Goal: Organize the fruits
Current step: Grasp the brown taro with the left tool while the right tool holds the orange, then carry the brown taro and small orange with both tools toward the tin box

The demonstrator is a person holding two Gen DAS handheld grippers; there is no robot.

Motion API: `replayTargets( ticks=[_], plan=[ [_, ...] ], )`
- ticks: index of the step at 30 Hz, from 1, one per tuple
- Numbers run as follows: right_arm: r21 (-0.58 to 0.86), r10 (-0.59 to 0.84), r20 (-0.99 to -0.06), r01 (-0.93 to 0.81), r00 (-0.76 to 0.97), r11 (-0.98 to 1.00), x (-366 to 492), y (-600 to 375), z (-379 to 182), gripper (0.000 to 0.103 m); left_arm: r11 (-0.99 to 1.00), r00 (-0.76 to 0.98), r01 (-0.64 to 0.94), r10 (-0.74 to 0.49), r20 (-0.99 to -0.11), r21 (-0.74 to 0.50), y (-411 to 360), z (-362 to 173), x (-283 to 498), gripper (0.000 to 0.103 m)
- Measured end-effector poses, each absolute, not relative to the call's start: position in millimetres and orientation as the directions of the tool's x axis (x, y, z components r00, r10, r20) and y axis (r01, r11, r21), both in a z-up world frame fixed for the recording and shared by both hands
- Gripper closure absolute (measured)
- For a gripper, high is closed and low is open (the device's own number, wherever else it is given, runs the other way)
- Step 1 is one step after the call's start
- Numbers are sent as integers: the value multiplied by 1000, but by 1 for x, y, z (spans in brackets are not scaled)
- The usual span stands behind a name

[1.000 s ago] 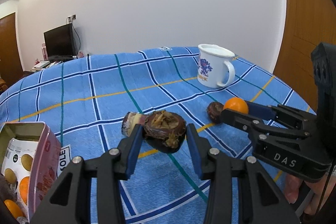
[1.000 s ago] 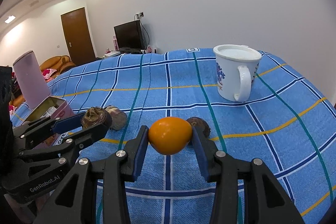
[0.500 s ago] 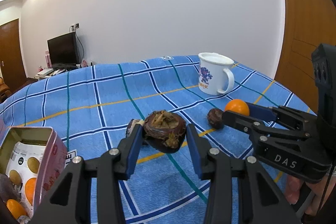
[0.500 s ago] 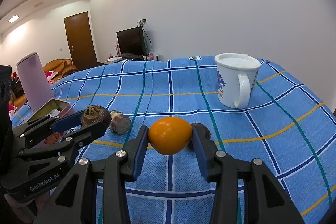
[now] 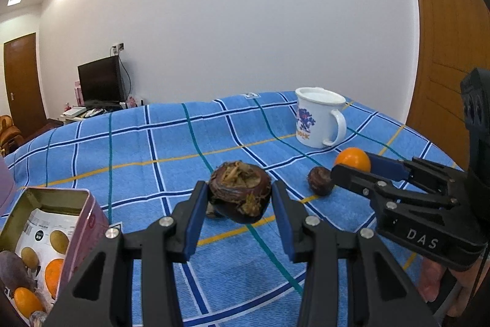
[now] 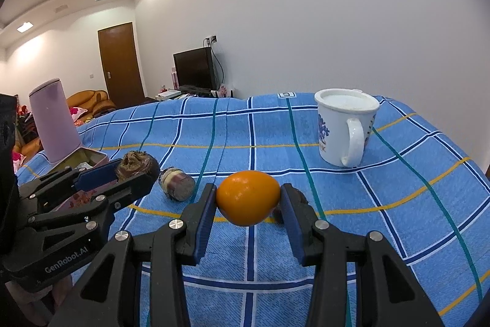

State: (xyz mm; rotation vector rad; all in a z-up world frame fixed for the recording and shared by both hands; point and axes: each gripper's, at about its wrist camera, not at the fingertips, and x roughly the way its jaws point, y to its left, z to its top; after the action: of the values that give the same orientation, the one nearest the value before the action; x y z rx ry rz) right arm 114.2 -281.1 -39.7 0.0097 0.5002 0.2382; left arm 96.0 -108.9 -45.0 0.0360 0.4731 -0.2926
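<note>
At the far left the pink tin (image 5: 88, 206) sits open on the blue checked cloth (image 5: 147, 149), with orange and brown fruit already inside — it looks like the place the fruit is being gathered. The left gripper (image 5: 240, 198) is just to the right of it, its jaws closed partway on a dark husky fruit (image 5: 240, 192) held clear of the cloth. A cut purple-skinned piece (image 6: 177, 187) lies on the cloth between the two grippers, and a small brown fruit (image 5: 320, 181) lies loose just past the right one. The right gripper (image 6: 248, 198) has its jaws pressed on the ends of an orange (image 6: 248, 197), long axis running across from pad to pad, also lifted. The tin lies leftward of both loads, and the left gripper is much the nearer — so it probably drops first, while the right must cross over or wait. A white mug (image 6: 344, 129) stands well apart at the back right.
</note>
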Motion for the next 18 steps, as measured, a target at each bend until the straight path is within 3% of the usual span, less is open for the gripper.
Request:
replayTargets(
  ticks=[18],
  plan=[
    [60, 245, -415, -243, 876, 968, 99, -280, -34, 59, 964, 884, 264, -252, -393, -25, -104, -40, 85, 59]
  ],
)
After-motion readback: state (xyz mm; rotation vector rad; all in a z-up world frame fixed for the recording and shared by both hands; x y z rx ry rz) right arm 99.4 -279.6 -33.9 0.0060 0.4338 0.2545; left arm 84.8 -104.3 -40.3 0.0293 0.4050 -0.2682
